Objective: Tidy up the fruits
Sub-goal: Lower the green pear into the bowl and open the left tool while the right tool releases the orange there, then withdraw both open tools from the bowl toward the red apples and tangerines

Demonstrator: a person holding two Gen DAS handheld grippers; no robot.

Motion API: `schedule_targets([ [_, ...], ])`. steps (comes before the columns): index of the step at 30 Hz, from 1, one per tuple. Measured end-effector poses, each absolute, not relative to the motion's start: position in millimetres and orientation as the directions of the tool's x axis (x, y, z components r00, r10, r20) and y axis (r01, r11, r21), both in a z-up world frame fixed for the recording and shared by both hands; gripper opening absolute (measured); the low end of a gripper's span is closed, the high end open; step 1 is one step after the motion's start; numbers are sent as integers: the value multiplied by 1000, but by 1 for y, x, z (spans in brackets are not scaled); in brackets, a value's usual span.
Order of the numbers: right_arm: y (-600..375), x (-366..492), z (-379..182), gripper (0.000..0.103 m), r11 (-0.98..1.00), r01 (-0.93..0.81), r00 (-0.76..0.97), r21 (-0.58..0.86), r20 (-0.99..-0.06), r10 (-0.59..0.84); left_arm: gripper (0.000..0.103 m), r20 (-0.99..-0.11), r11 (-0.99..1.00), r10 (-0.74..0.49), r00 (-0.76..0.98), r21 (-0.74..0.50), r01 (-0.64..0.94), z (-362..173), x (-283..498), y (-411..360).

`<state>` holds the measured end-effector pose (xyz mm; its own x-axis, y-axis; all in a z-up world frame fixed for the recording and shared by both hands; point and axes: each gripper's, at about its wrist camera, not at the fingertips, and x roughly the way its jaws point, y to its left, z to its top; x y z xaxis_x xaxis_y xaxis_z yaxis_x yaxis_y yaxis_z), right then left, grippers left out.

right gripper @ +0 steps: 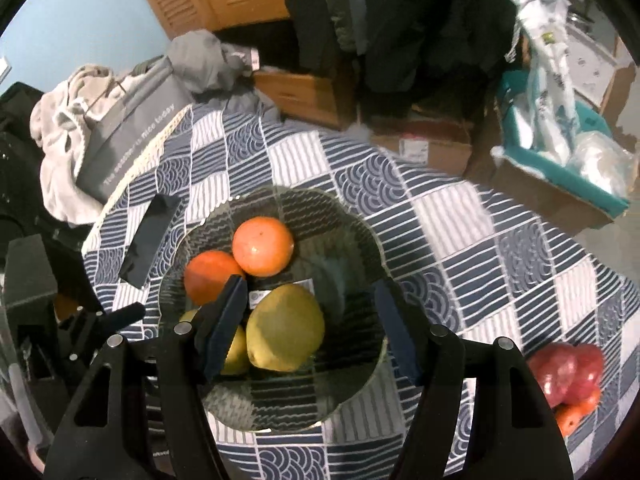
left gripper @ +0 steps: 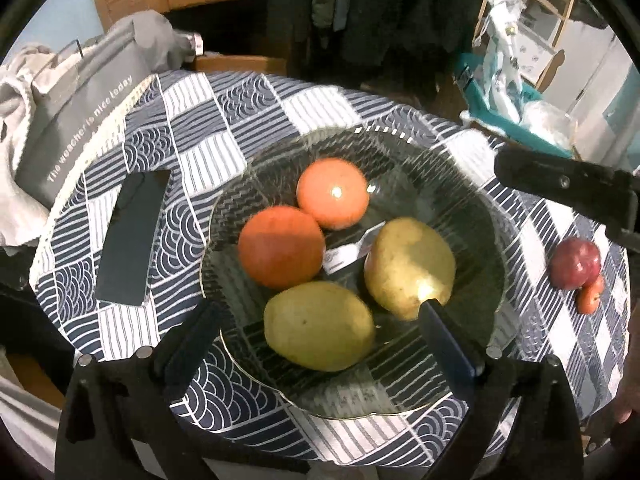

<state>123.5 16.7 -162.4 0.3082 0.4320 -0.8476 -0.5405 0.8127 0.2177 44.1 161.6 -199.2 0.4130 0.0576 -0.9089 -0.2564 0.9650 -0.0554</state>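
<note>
Left wrist: glass plate (left gripper: 460,184) on bench holds two oranges (left gripper: 282,252), two yellow-green pears (left gripper: 318,326); left tongs (left gripper: 320,312) apart, empty. Right wrist: right tongs (right gripper: 308,300) apart over the plate, gripping nothing; red apples (right gripper: 568,372) on the cloth.

Your right gripper (right gripper: 310,322) hangs over the glass bowl (right gripper: 362,224), jaws apart w/ nothing pressed between them. Below them sits a yellow-green pear (right gripper: 286,328), a 2nd pear (right gripper: 236,350) half hidden behind your left finger (right gripper: 224,324). Two oranges (right gripper: 263,246) (right gripper: 208,276) touch each other at the bowl's far-left side. Bowl rests on a blue/white patterned cloth (right gripper: 480,240). Dark flat phone-like slab (right gripper: 150,240) lies left of the bowl. Red apples (right gripper: 568,372) plus sth small & orange (right gripper: 572,418) sit at the cloth's right edge, well apart from the bowl.
</note>
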Motion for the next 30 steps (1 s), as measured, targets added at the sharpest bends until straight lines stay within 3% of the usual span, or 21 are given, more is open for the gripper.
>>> schedule_targets([
  [30,-109,75,-69,68,919,-388,568,62,-770,292,100,-763,994,-36,646,-92,-53,-88,34,71],
])
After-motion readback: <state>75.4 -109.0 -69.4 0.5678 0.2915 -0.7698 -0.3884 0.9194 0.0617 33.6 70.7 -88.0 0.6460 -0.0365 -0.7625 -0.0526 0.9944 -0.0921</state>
